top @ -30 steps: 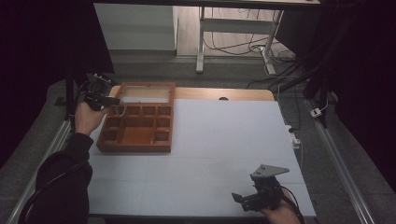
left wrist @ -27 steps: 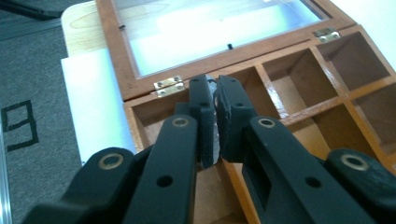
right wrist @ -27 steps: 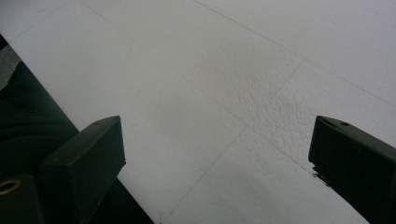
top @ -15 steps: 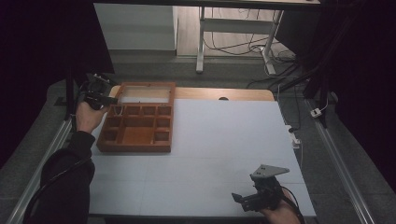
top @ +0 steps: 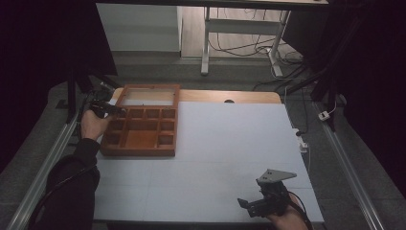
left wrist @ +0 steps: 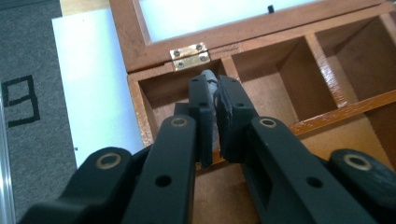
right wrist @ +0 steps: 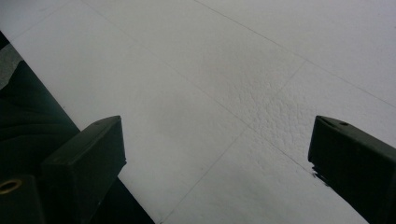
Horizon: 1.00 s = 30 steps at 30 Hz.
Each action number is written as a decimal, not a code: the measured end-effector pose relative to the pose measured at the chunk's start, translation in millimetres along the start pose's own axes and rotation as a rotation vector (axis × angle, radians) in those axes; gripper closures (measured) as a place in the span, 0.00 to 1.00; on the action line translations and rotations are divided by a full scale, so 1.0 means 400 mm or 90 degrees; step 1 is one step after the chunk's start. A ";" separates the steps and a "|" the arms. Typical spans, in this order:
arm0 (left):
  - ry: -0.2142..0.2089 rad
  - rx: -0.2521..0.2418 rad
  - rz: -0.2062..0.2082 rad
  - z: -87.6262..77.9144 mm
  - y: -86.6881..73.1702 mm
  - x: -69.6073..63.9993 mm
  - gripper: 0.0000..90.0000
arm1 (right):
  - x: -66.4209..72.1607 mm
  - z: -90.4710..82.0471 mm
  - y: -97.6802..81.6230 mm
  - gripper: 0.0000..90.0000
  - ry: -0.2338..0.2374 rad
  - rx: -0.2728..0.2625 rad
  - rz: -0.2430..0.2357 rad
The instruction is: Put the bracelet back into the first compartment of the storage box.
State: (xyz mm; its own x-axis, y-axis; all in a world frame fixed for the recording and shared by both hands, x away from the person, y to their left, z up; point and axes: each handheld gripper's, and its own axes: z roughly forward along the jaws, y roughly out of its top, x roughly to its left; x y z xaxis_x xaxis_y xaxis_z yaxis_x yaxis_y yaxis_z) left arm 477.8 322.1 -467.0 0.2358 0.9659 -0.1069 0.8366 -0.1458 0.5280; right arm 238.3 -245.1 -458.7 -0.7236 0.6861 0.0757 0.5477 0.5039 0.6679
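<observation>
While the left tool [left wrist: 214, 100] pinched a small grey piece [left wrist: 211, 77] over the wooden box [top: 141, 143] corner compartment, it should lower straight before releasing; the right tool [right wrist: 217, 154] stood wide open, empty.

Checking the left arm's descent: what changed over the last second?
The left gripper, shut on a small grey piece, came down slightly toward the wooden box's corner compartment by the hinge. The right gripper stayed open and still over the white table. The box did not move; its lid stayed open.
</observation>
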 end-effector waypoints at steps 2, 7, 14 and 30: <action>-0.004 0.000 0.000 0.005 -0.004 0.001 0.93 | 0.000 0.000 0.000 0.04 0.000 0.000 0.000; -0.009 -0.008 0.002 0.000 -0.003 0.002 0.83 | 0.000 0.000 0.000 0.04 0.000 0.001 0.000; -0.018 -0.029 0.010 -0.022 0.004 0.000 0.71 | 0.000 0.001 0.000 0.04 0.001 -0.001 -0.001; -0.072 -0.081 0.041 -0.070 0.003 -0.029 0.37 | 0.000 0.001 0.000 0.04 -0.001 0.000 -0.003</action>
State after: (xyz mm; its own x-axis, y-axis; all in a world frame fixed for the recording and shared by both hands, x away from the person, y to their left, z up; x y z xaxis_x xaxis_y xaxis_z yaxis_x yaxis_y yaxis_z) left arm 462.5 316.8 -441.7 0.3473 0.9242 -0.1592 0.7498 -0.1716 0.6390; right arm 238.4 -244.7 -459.0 -0.7255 0.6845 0.0714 0.5446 0.5076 0.6677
